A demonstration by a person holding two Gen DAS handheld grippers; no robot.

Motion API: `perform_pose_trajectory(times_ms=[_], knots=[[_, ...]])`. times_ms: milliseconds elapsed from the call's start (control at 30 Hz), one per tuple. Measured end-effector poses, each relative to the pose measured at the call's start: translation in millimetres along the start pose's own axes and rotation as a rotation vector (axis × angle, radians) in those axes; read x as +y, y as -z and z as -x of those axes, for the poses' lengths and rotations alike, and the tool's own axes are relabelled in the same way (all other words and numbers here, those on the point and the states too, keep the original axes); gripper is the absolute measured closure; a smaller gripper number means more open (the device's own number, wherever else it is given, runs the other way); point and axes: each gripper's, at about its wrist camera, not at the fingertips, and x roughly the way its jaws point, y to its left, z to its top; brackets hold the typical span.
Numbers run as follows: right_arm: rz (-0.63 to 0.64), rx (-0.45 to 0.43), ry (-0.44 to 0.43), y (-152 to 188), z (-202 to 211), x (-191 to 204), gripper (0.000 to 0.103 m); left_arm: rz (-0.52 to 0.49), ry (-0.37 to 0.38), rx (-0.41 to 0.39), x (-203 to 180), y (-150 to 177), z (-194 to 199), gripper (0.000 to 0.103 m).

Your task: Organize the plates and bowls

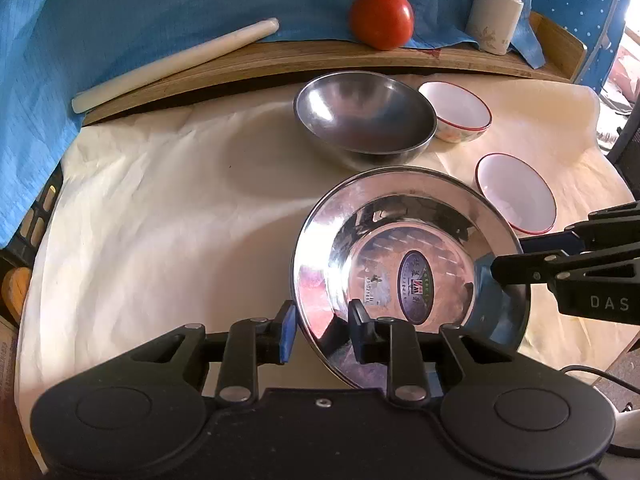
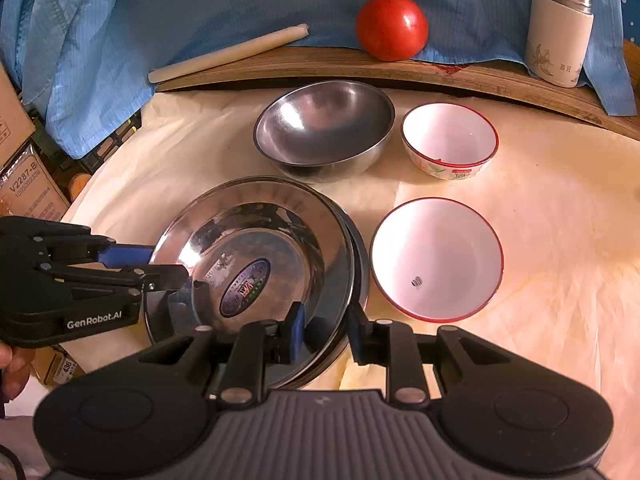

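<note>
Cream cloth-covered table (image 2: 540, 208) (blue fabric behind): left gripper (image 1: 322, 330) and right gripper (image 2: 326, 334) straddle the shiny steel plate's (image 2: 256, 248) rim, grip unclear.

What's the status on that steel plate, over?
Left tool and right tool both clamp the steel plate by its rim, opposite sides. Steel bowl, far red-rimmed bowl, near red-rimmed bowl stand behind and beside; nothing blocking.

The left gripper (image 2: 168, 264), at nine o'clock in the right wrist view, bore "GenRobot.AI" in white. A cardboard box (image 2: 30, 196) at ten o'clock read "V2287-B". The right gripper (image 1: 486, 276), at three o'clock in the left wrist view, showed "DAS".
</note>
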Motion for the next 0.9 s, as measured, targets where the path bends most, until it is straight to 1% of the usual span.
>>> perform_pose_trajectory(times_ms=[100,200,333,433,467,533,600,667,733,800,900], knots=[[0.001,0.0,0.0,0,0,0,0.076,0.006,0.003,0.001,0,0,0,0.074],[0.002,-0.002,0.001,0,0,0,0.073,0.011,0.006,0.003,0,-1,0,0.073],[0.011,-0.007,-0.014,-1,1,1,0.072,0.009,0.013,0.001,1,0,-1,0.071],[0.008,-0.012,-0.009,-1,2,0,0.072,0.021,0.019,-0.002,4,0,0,0.071],[0.009,-0.017,-0.005,-1,3,0,0.072,0.03,0.017,-0.005,5,0,1,0.069],[0.011,-0.026,0.0,-1,5,0,0.07,0.045,0.006,-0.012,7,0,2,0.062],[0.015,-0.035,0.0,-1,7,-1,0.063,0.06,-0.006,-0.024,10,0,4,0.047],[0.017,-0.051,0.002,-1,10,-1,0.054,0.071,-0.017,-0.039,11,-1,6,0.04],[0.017,-0.066,0.002,-2,13,-3,0.049,0.077,-0.026,-0.048,12,-2,8,0.034],[0.014,-0.075,0.001,-2,14,-5,0.044,0.079,-0.041,-0.054,11,-3,9,0.025],[0.004,-0.084,-0.003,-3,16,-9,0.037,0.08,-0.058,-0.061,10,-4,11,0.021]])
